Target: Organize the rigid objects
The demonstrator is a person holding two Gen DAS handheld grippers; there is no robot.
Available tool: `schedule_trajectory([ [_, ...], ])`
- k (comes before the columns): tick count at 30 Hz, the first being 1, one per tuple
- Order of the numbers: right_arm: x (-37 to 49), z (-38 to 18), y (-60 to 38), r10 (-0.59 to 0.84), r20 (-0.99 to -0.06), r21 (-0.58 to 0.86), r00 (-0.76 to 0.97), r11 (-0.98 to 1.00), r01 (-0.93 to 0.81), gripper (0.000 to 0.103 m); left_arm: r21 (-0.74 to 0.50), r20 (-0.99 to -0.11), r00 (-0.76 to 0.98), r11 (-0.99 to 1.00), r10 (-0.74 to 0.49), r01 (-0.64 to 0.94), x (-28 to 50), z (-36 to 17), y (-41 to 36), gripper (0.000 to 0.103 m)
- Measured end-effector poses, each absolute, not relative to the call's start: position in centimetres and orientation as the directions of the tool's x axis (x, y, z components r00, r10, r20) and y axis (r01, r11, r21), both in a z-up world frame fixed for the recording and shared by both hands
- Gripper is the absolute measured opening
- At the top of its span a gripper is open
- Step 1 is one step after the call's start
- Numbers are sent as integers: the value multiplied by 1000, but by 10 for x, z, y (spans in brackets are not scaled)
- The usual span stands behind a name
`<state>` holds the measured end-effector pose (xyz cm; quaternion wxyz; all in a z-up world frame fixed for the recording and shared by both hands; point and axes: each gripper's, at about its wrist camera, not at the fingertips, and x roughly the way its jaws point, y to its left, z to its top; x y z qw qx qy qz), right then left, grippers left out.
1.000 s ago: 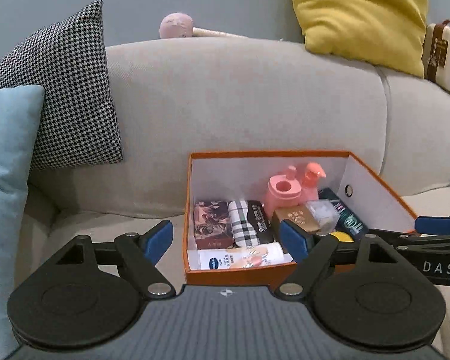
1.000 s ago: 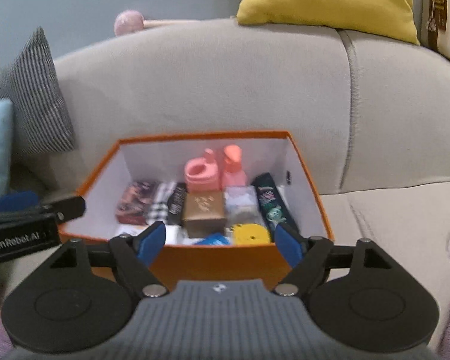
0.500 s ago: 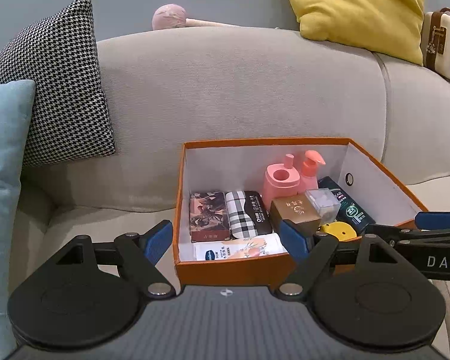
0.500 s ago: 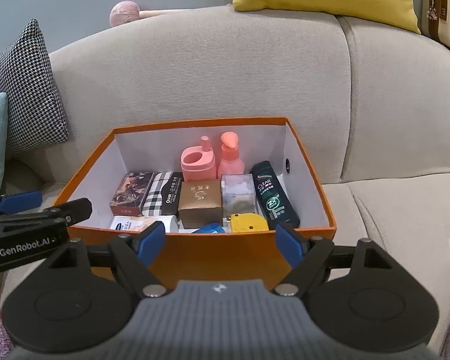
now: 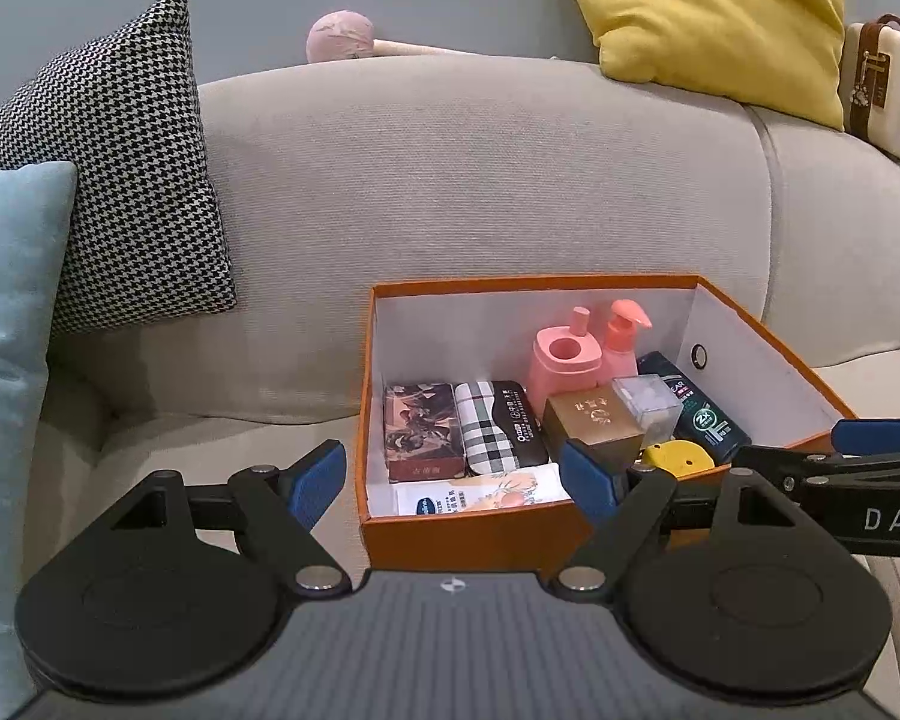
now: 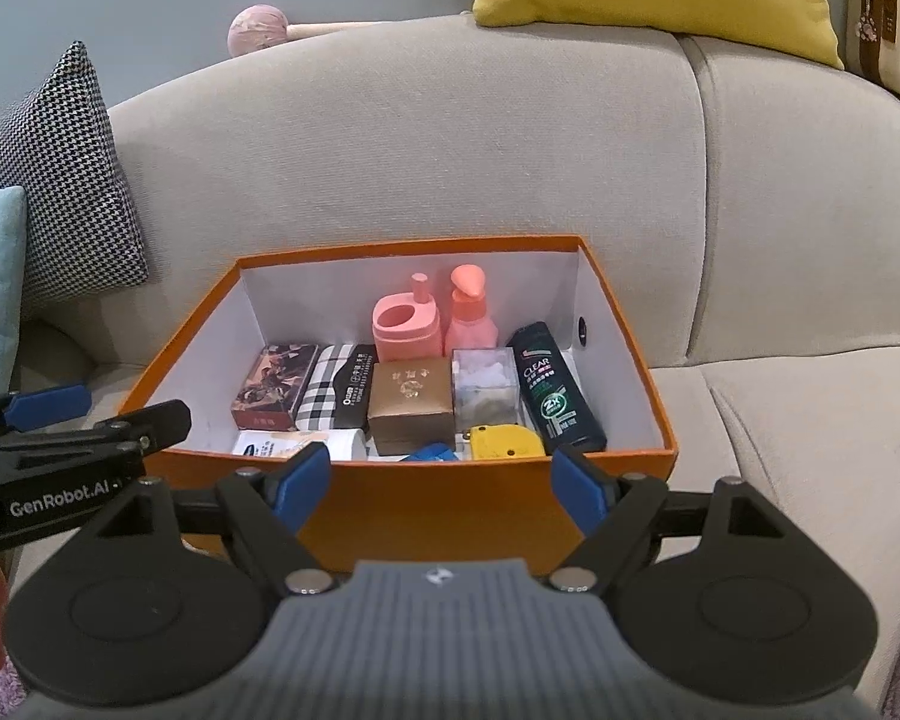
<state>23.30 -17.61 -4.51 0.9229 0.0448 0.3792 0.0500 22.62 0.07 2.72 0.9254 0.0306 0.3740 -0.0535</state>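
An orange box (image 6: 438,504) (image 5: 468,540) sits on the grey sofa seat. It holds two pink bottles (image 6: 405,330), a gold box (image 6: 411,399), a clear box (image 6: 486,387), a dark shampoo bottle (image 6: 555,396), a plaid case (image 6: 324,390), a picture box (image 6: 276,384), a yellow tape measure (image 6: 498,441) and a white tube (image 6: 297,441). My right gripper (image 6: 441,483) is open and empty at the box's near wall. My left gripper (image 5: 453,477) is open and empty at the box's front left corner.
The grey sofa back (image 6: 450,150) rises behind the box. A houndstooth cushion (image 5: 114,174) and a light blue cushion (image 5: 6,312) lie left. A yellow cushion (image 5: 708,18) and a cream bag (image 5: 882,90) sit on the back right. A pink-headed massage hammer (image 5: 342,39) lies on top.
Both grippers have pulled back and risen from the box, so more of its inside shows. Both stay open and empty.
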Motion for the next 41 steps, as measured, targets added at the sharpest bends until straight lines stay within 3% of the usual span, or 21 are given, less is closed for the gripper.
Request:
schedule_trajectory([
  [41, 231, -42, -164, 111, -696, 98, 709, 993, -60, 84, 3, -693, 715, 992, -90, 127, 222, 30, 4, 94],
])
